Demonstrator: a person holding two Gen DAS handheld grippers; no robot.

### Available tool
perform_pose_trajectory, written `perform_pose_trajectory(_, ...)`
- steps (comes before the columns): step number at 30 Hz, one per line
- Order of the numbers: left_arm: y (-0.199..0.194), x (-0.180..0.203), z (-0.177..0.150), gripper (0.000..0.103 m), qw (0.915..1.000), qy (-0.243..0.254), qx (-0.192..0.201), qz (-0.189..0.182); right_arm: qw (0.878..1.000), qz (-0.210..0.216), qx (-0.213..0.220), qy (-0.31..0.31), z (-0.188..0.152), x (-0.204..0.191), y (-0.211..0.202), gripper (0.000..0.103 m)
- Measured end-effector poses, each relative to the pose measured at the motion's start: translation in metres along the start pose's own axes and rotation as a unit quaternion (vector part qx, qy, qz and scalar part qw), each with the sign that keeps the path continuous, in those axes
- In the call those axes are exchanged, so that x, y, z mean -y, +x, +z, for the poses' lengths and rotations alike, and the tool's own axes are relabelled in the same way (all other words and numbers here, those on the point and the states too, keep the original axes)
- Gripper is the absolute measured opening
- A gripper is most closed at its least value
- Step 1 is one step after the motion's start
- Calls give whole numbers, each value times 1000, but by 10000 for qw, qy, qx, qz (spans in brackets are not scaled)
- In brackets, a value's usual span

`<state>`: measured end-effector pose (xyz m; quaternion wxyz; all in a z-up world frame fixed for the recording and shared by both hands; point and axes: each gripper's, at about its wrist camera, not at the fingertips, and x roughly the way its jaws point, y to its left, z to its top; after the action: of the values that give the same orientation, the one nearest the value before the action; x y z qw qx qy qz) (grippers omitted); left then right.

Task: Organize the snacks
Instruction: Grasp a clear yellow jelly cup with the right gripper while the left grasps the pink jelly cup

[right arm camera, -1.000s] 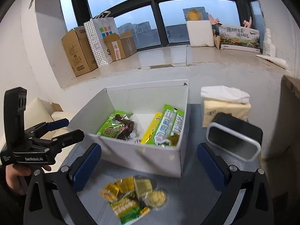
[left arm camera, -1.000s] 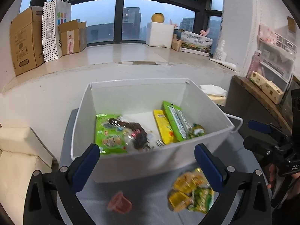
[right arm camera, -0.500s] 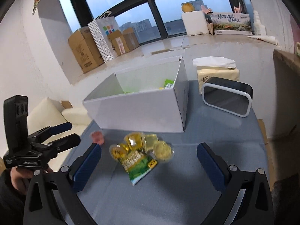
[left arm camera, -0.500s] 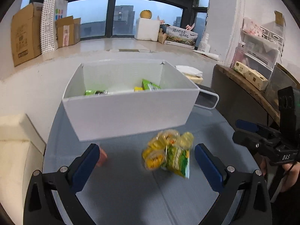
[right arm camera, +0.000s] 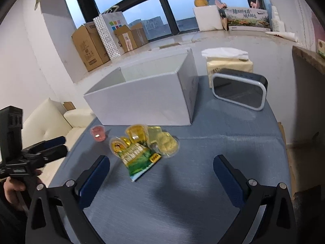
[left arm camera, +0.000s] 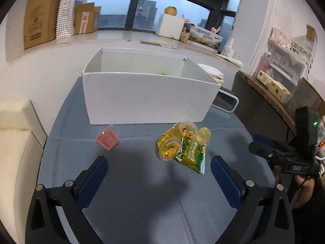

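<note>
Hovering above the blue-grey table, the left gripper has its blue-padded fingers spread wide with nothing between them. The right gripper is likewise released and empty — its jaws frame the lower half of its own view. Just beyond both, near the centre of each frame, lies a cluster of yellow jelly cups resting against a green snack packet, all touching one another. A single pink jelly cup sits apart to the left of the cluster, close to the front wall of the white box. That box stands upright and open-topped in the middle of both frames — only a sliver of green shows inside. Right of it sits a dark, white-rimmed clock, with a tissue pack behind.
</note>
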<state>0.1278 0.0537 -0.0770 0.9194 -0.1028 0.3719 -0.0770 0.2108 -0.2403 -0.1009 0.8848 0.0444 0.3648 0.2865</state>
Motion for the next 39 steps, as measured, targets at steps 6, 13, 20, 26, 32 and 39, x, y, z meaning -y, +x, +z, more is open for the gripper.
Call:
perform_pose_trajectory(6, -5, 6, -11, 103, 10000, 49, 3, 27, 9994, -220, -261, 67, -6, 15, 28, 103)
perform_pose_trajectory(13, -8, 0, -18, 103, 10000, -52, -22, 41, 9980, -364, -316, -414, 0, 4, 60, 103)
perform_pose_trajectory(20, -8, -10, -21, 103, 9998, -127, -62, 104, 9964, -405, -539, -521, 22, 10, 101, 89)
perform_pose_trajectory(26, 5, -21, -20, 103, 9995, -215, -129, 194, 9933, -408, -735, -796, 25, 3, 115, 40)
perform_pose_trajectory(32, 28, -37, -9, 103, 9990, -243, -185, 338, 9956, -346, -408, -768, 19, 2, 87, 40)
perform_pose_trajectory(39, 66, -62, 10, 103, 9976, -128, -321, 608, 9976, -160, -101, -660, 15, -11, 41, 40)
